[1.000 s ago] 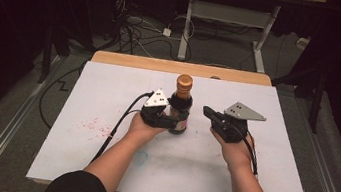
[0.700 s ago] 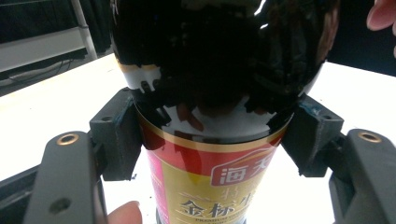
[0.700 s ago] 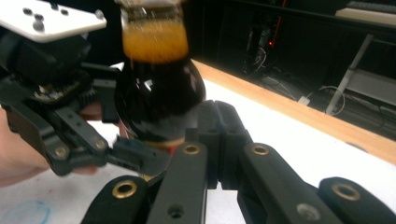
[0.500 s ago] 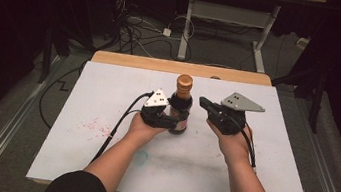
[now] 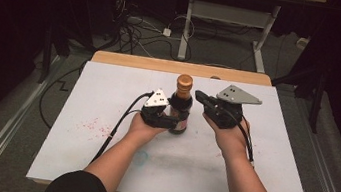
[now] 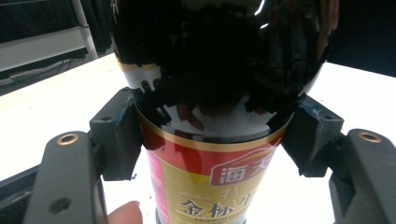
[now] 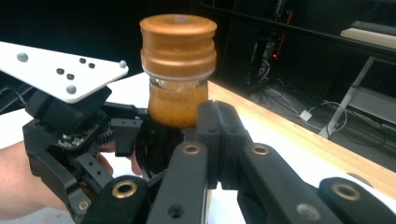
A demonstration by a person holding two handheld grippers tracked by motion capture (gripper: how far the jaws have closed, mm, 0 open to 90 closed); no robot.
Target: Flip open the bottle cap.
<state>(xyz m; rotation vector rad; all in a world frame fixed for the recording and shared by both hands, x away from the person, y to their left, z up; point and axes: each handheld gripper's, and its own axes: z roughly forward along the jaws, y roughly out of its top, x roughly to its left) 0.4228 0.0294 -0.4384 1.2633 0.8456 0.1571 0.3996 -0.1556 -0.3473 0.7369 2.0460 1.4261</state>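
The bottle [image 5: 180, 108] is dark, almost black, with a gold-orange cap [image 7: 178, 43]; its label [image 6: 210, 182] is red and gold with white letters; the grippers are black; the table [image 5: 267, 180] is white with pink specks [image 5: 95, 127] at the left.

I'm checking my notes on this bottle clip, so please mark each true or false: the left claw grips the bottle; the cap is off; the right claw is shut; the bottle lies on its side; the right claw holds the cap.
1. The left claw grips the bottle: true, its pads press both sides of the body.
2. The cap is off: false, it sits on the neck.
3. The right claw is shut: true, on nothing.
4. The bottle lies on its side: false, it stands upright on the table.
5. The right claw holds the cap: false, it is beside the neck.
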